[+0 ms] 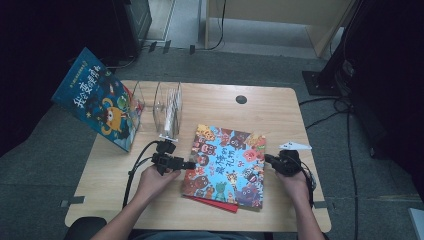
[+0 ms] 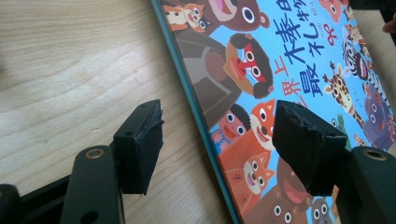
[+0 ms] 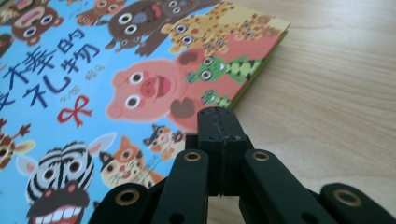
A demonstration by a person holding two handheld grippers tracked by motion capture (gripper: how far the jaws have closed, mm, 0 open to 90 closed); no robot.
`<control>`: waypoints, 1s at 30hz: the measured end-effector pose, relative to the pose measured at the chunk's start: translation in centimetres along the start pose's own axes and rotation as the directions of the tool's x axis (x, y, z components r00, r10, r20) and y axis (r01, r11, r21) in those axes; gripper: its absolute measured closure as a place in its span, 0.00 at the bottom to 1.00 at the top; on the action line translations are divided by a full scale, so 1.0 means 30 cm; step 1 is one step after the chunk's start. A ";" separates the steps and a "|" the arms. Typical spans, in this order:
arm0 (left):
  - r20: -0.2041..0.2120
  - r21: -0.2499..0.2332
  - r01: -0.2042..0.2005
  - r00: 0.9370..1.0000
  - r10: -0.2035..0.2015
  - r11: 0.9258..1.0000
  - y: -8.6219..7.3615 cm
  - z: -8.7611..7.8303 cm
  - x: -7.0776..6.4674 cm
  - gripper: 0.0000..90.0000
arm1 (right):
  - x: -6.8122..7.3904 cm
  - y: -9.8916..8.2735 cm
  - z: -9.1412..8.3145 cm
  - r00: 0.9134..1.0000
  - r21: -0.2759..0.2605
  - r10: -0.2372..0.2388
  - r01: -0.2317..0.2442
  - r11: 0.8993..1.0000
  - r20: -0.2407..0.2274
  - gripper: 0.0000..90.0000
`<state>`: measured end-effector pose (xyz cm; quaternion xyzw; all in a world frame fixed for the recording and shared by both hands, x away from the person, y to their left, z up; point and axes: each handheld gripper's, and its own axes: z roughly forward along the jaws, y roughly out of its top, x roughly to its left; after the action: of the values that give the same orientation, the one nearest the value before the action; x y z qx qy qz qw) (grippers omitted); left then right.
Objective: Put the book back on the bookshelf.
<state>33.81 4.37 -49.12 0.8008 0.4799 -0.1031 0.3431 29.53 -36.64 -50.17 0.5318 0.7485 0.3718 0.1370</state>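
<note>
High view: 2 picture books on table (image 1: 280,107), 1 clear rack (image 1: 167,107). Left tongs (image 2: 217,140) wide apart, empty; right tongs (image 3: 219,128) closed, empty.

Pale, matt wooden table (image 1: 280,107) with visible grain; at its centre a glossy blue animal-print picture book (image 1: 225,165); at eleven o'clock, a clear plastic rack (image 1: 167,107).

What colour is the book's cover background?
Light blue, crowded with cartoon animals; the book shows best in the high view.
</note>
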 end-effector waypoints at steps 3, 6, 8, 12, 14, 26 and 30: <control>0.012 0.003 0.007 1.000 -0.007 1.000 -0.003 0.011 0.000 0.38 | 0.007 -0.011 -0.002 1.000 0.001 -0.006 0.006 1.000 0.001 1.00; 0.015 0.010 0.016 1.000 -0.016 1.000 -0.007 0.023 -0.006 0.38 | 0.005 -0.013 -0.001 1.000 -0.002 0.002 -0.002 1.000 -0.004 1.00; 0.017 0.009 0.015 1.000 -0.015 1.000 -0.008 0.027 -0.011 0.38 | 0.007 -0.014 -0.001 1.000 -0.003 -0.002 0.002 1.000 -0.002 1.00; 0.020 0.007 0.021 1.000 -0.021 1.000 -0.009 0.029 -0.014 0.38 | 0.010 -0.010 0.007 1.000 -0.009 -0.004 0.004 1.000 -0.009 1.00; 0.022 0.007 0.024 0.999 -0.024 1.000 -0.011 0.028 -0.014 0.38 | 0.017 -0.006 0.014 1.000 -0.009 -0.010 0.010 1.000 -0.013 1.00; -0.015 0.004 0.074 0.997 -0.074 0.997 -0.010 0.025 -0.023 0.40 | 0.043 -0.008 0.012 0.999 0.003 -0.035 0.035 0.999 -0.036 1.00; -0.035 0.017 0.096 0.995 -0.095 0.995 -0.003 0.020 -0.023 0.48 | 0.045 -0.006 0.013 0.999 0.008 -0.036 0.036 0.999 -0.032 1.00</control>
<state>33.48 3.53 -49.25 0.7819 0.5224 -0.1103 0.3219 29.10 -35.30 -50.29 0.5127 0.7616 0.3746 0.1295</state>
